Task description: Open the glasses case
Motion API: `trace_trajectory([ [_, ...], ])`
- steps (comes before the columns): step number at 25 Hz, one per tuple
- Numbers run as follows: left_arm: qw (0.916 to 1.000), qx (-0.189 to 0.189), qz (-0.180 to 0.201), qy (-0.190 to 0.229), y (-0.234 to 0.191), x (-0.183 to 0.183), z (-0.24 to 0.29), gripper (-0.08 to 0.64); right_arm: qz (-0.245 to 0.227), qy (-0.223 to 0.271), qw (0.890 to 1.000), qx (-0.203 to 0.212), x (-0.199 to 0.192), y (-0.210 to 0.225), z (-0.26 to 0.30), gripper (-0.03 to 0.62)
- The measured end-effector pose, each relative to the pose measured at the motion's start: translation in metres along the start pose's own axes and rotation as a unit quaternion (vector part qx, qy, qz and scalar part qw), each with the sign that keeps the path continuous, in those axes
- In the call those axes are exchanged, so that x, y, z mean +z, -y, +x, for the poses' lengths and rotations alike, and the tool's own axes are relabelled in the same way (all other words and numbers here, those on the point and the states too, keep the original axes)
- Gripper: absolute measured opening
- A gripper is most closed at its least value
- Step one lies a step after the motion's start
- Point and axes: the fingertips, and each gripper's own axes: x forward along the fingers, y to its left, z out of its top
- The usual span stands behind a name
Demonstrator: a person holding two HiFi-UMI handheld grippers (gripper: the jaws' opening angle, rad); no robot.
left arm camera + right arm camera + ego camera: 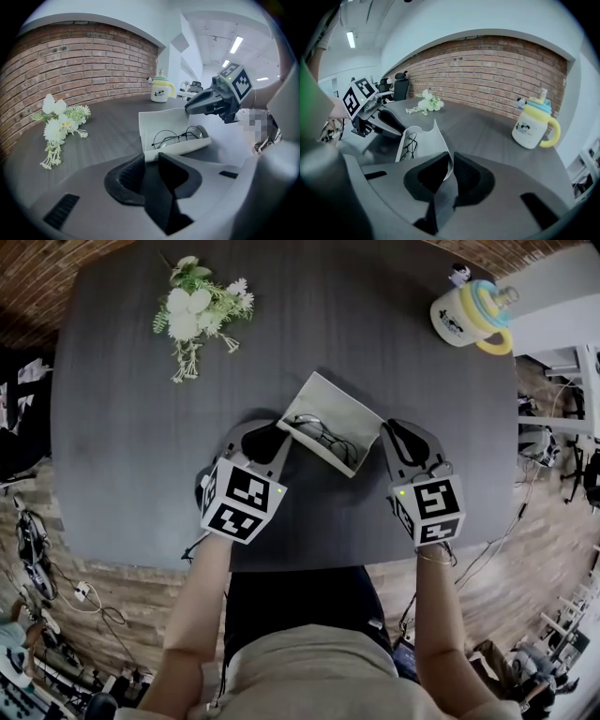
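Observation:
A white glasses case (330, 401) lies open in the middle of the dark table, with thin-rimmed glasses (328, 439) inside its tray. My left gripper (275, 434) is shut on the tray's near left end; in the left gripper view the white end (149, 153) sits between the pads. My right gripper (392, 435) is at the case's right side, and in the right gripper view the raised lid's thin edge (446, 159) is pinched between its pads, so it is shut on the lid. The lid (429, 140) stands up from the tray.
A bunch of white flowers (199, 313) lies at the table's far left. A cream mug with a yellow handle and blue lid (469, 315) stands at the far right. The table's near edge (309, 563) runs just behind both grippers.

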Motion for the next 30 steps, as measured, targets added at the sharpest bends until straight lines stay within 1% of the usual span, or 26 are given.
trace_trajectory([
  [8, 1.0, -0.004, -0.003, 0.003, -0.001, 0.0, 0.001, 0.106, 0.039, 0.003, 0.999, -0.018, -0.004, 0.01, 0.008, 0.054],
  [11, 1.0, -0.005, -0.004, -0.001, -0.001, -0.002, 0.0, 0.106, 0.048, 0.006, 0.999, -0.025, -0.005, 0.011, 0.009, 0.057],
  [14, 1.0, -0.005, -0.003, 0.002, -0.001, 0.0, 0.0, 0.106, 0.054, 0.007, 0.998, -0.028, -0.005, 0.012, 0.008, 0.06],
  [20, 1.0, -0.005, -0.003, 0.005, -0.002, 0.002, 0.0, 0.106, 0.058, 0.007, 0.998, -0.03, -0.007, 0.01, 0.007, 0.084],
  [25, 1.0, -0.004, -0.008, 0.001, -0.001, 0.001, 0.0, 0.107, 0.05, 0.013, 0.998, -0.027, -0.004, 0.007, 0.004, 0.095],
  [30, 0.9995, -0.011, -0.028, 0.006, -0.001, 0.002, -0.001, 0.107, 0.04, 0.024, 0.999, -0.02, 0.003, -0.001, 0.001, 0.101],
])
